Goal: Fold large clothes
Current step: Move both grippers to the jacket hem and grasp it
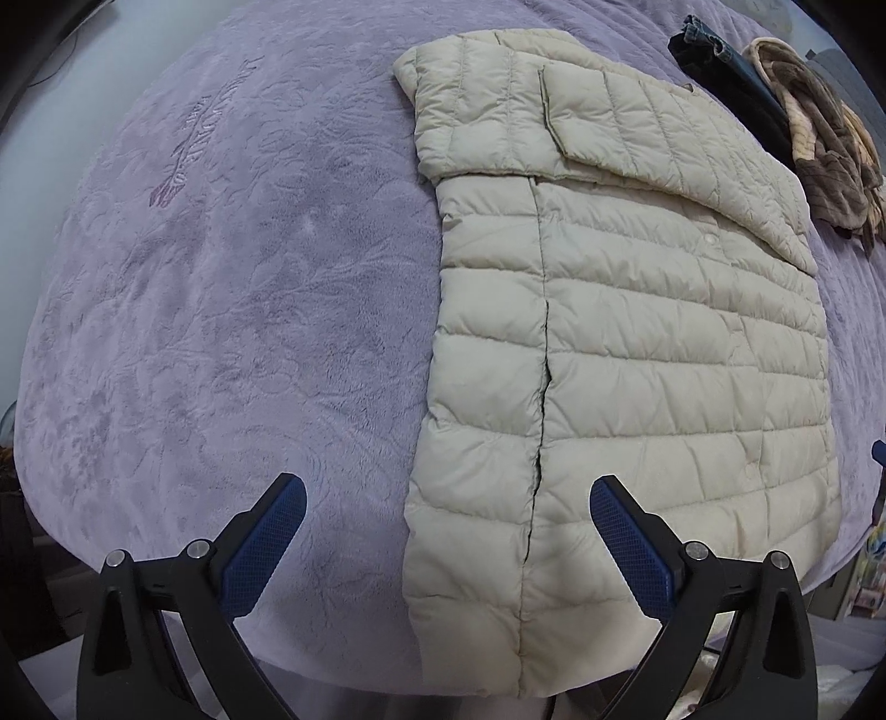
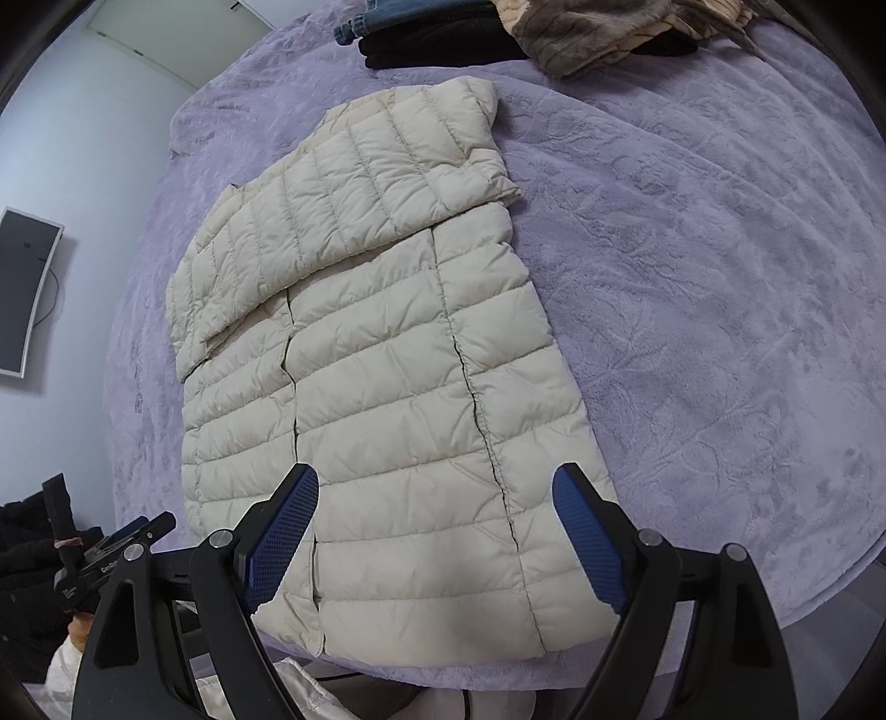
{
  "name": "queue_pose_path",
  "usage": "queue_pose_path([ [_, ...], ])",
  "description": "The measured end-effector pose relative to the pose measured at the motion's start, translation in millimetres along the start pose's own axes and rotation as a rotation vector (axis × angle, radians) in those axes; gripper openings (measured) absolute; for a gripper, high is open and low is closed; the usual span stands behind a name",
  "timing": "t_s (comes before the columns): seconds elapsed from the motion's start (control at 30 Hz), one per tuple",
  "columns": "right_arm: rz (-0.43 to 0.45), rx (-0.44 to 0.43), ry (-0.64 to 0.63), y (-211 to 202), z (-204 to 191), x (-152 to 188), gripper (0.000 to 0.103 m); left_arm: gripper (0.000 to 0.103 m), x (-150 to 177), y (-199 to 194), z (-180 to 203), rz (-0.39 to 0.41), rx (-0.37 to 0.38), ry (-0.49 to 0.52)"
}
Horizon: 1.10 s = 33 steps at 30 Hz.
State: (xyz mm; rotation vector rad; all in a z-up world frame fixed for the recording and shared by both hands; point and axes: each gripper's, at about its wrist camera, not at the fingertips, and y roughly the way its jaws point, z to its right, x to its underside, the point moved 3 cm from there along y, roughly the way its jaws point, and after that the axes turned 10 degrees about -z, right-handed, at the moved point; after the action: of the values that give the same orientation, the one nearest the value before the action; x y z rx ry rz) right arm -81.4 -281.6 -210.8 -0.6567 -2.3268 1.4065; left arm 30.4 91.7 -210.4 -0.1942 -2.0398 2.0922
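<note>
A cream quilted puffer jacket (image 1: 637, 332) (image 2: 387, 354) lies flat on a lilac plush bedspread (image 1: 221, 332) (image 2: 720, 277), both sleeves folded across its chest, its hem at the bed's near edge. My left gripper (image 1: 448, 498) is open above the jacket's left hem corner, with one blue pad over the bedspread and the other over the jacket. My right gripper (image 2: 437, 493) is open above the hem's middle and right part. Nothing is between either pair of fingers. The left gripper (image 2: 119, 545) also shows at the lower left of the right wrist view.
A pile of other clothes lies past the jacket's collar: dark jeans (image 1: 714, 61) (image 2: 415, 22) and a brown striped fleece garment (image 1: 819, 144) (image 2: 598, 33). A white garment (image 2: 288, 692) hangs below the bed's near edge. A wall-mounted screen (image 2: 22, 288) is at the left.
</note>
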Motion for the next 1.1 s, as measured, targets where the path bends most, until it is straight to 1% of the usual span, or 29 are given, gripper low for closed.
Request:
queue_pose_path([
  [0.07, -0.053, -0.010, 0.014, 7.3, 8.8, 4.3, 0.089, 0.103, 4.9, 6.3, -4.4, -0.024, 0.037, 0.001],
  [0.13, -0.109, 0.013, 0.039, 15.5, 21.0, 8.6, 0.089, 0.103, 9.3, 12.0, -10.2, -0.045, 0.080, -0.011],
  [0.2, -0.148, 0.005, 0.087, 22.0, 38.1, 13.9, 0.089, 0.103, 12.8, 18.5, -16.8, -0.069, 0.131, -0.030],
  [0.27, -0.171, -0.034, 0.157, 26.7, 57.4, 20.5, 0.089, 0.103, 15.3, 26.8, -23.8, -0.101, 0.181, -0.055],
  [0.4, -0.184, -0.124, 0.294, 35.3, 92.0, 34.5, 0.089, 0.103, 18.0, 42.4, -34.3, -0.155, 0.285, -0.094],
  [0.5, -0.201, -0.205, 0.368, 44.4, 109.5, 43.8, 0.089, 0.103, 22.5, 49.2, -33.1, -0.178, 0.369, -0.098],
  [0.57, -0.212, -0.239, 0.397, 51.5, 115.4, 49.4, 0.089, 0.103, 25.1, 53.7, -29.7, -0.197, 0.402, -0.087],
  [0.67, -0.224, -0.301, 0.418, 62.0, 114.8, 54.4, 0.089, 0.103, 29.7, 62.4, -22.1, -0.229, 0.401, -0.057],
  [0.83, -0.219, -0.376, 0.425, 75.3, 103.0, 54.9, 0.089, 0.103, 32.1, 66.8, -14.3, -0.242, 0.384, -0.026],
  [0.93, -0.207, -0.436, 0.420, 76.3, 95.2, 50.8, 0.089, 0.103, 34.3, 65.0, -12.7, -0.248, 0.396, -0.012],
  [1.03, -0.193, -0.494, 0.400, 75.3, 84.5, 48.6, 0.089, 0.103, 39.7, 62.8, -6.7, -0.255, 0.423, -0.001],
  [1.1, -0.195, -0.514, 0.396, 76.9, 78.5, 48.3, 0.089, 0.100, 42.1, 62.1, -0.3, -0.257, 0.426, 0.010],
])
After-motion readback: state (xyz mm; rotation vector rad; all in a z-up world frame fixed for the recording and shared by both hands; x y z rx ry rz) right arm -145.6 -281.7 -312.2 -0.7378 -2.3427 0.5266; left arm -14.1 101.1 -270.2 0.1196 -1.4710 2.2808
